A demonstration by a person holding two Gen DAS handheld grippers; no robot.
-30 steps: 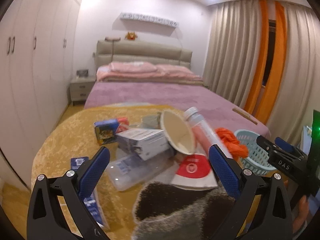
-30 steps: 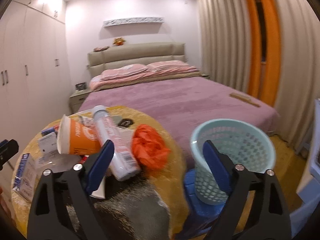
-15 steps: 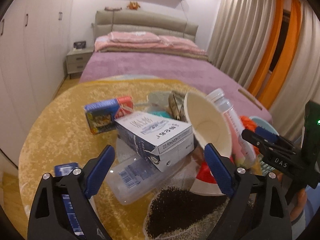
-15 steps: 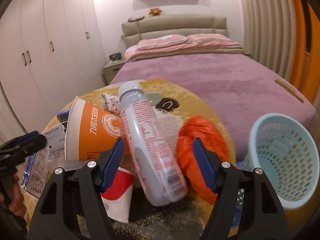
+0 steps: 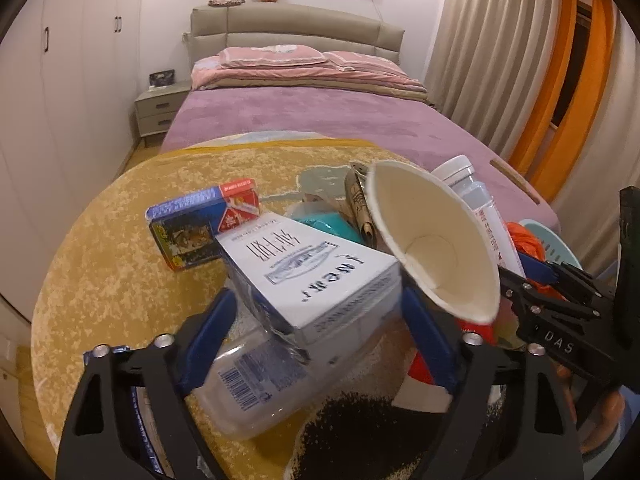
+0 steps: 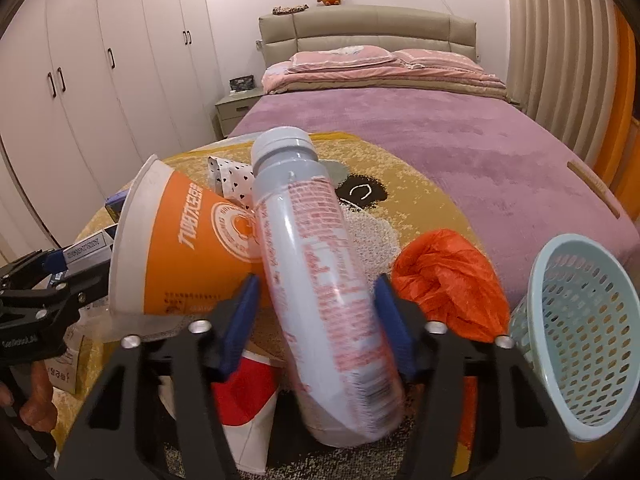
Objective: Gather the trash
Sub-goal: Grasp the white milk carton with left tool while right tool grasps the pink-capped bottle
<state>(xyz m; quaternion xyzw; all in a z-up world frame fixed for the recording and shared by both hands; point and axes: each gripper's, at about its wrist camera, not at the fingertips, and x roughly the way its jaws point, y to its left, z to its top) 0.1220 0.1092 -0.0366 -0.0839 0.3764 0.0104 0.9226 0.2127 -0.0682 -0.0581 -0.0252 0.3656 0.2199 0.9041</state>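
**Two grippers are reaching into the pile of trash**

In the right wrist view, the right gripper is sitting around a tall grey plastic bottle with red writing. The bottle is lying in the middle of the frame. Its long side is running away from the gripper, with the cap pointing up toward the bed and the bottom close to the camera. One blue finger is on each side of it. The fingers are close to the bottle, but I cannot tell if they are squeezing it yet. This gripper is the nearer one to the bottle. A pale blue plastic basket with holes is waiting at the right edge of the frame, and I think the bottle belongs in there.

In the left wrist view, the left gripper is spread around a white cardboard box with blue writing in the middle of the frame. The box is leaning on a clear plastic container below it, and its long side is pointing away and to the upper left. The fingers are released and are not pressing the box.

An orange and white paper cup is lying on its side, touching the bottle on the left. A crumpled orange plastic bag is just to the right of the bottle. Everything is resting on a round yellow fuzzy rug.
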